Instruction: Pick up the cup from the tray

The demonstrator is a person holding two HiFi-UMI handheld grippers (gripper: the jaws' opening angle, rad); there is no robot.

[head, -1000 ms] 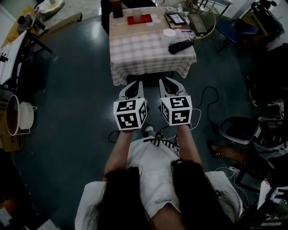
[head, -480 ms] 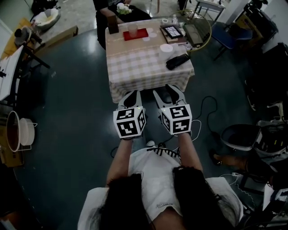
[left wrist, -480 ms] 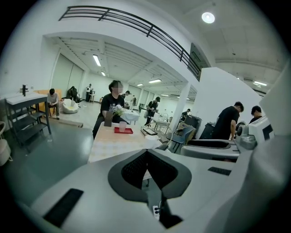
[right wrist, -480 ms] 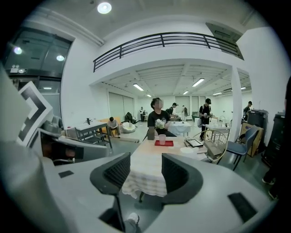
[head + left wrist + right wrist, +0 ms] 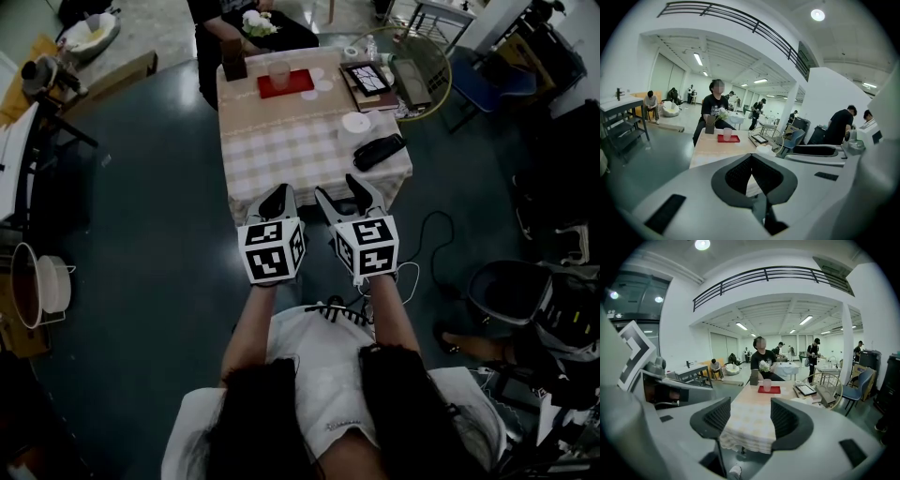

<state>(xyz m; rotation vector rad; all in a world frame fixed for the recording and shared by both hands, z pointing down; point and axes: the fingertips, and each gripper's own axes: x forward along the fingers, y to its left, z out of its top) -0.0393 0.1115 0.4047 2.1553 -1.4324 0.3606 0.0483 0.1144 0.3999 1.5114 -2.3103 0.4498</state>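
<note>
Cup point(image 5: 278, 74) upright on tray point(image 5: 298, 88), far across worktop point(image 5: 281, 150). It lines up with my right gripper point(image 5: 343, 194), jaws just opened and empty. Left gripper point(image 5: 278, 199) jaws closed.

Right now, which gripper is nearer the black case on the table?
Right. The right gripper hangs at the table's near edge, just below and left of the black case; the left gripper is at the same edge, farther left.

A big open lab hall: mezzanine railing point(image 5: 773, 273), strip lights point(image 5: 806, 319), scattered worktables point(image 5: 618, 101), people point(image 5: 841, 124) working.
</note>
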